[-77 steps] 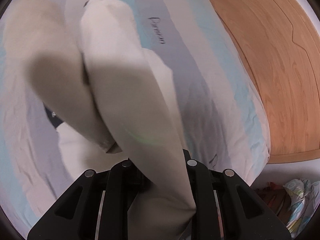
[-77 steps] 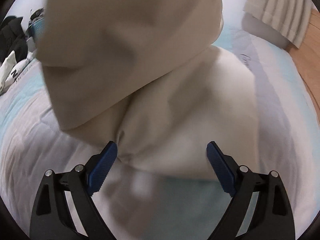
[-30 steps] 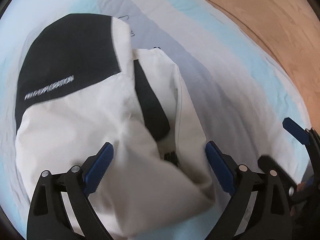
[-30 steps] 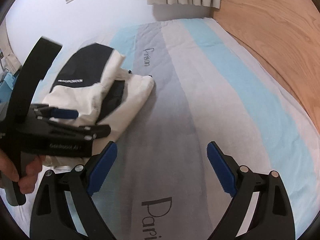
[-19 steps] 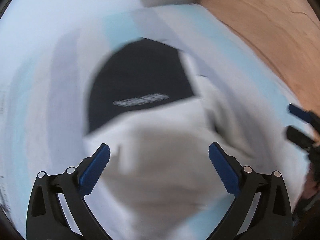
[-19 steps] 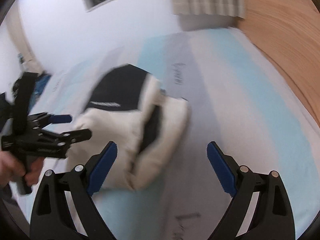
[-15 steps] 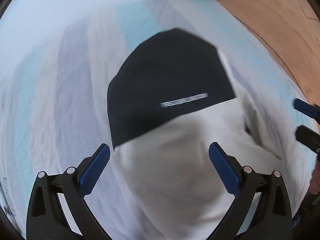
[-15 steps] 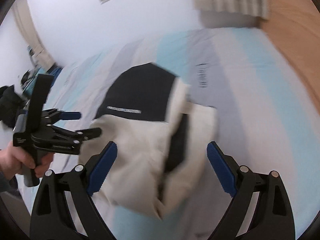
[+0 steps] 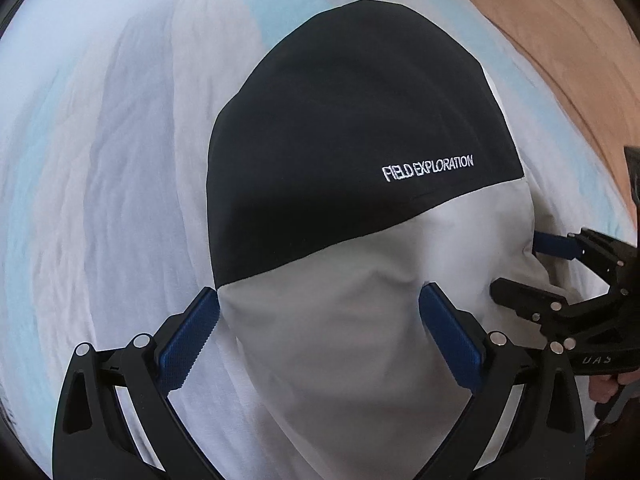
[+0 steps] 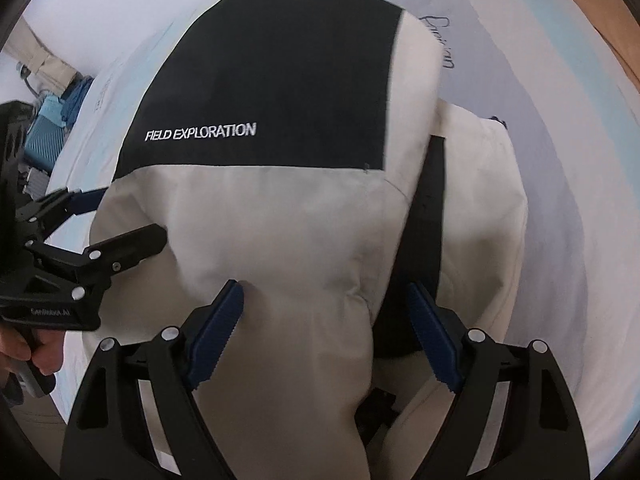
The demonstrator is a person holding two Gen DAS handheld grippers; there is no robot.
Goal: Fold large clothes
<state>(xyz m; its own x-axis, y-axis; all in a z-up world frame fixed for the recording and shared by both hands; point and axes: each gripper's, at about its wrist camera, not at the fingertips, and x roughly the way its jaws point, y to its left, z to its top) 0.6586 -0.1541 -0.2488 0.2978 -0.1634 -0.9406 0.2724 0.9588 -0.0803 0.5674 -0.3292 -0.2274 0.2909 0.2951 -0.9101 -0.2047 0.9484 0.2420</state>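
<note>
A folded cream and black jacket [image 9: 352, 240] with "FIELD EXPLORATION" lettering lies on the striped bedsheet [image 9: 100, 160]. It also shows in the right wrist view [image 10: 280, 208]. My left gripper [image 9: 320, 332] is open, its blue pads straddling the jacket's near cream edge. My right gripper [image 10: 324, 332] is open over the jacket's near edge at its right side. Each gripper appears in the other's view, the right gripper [image 9: 520, 264] at the jacket's right edge and the left gripper [image 10: 120, 220] at its left edge, both open.
A wooden headboard [image 9: 560, 40] runs along the right of the bed. A blue case and dark clutter [image 10: 48, 136] sit beyond the bed's far left edge. A white wall [image 10: 100, 8] is behind.
Both grippers let go of the lifted jacket, which now lies folded on the bed. They swung apart, then came back in low and open at its near edge.
</note>
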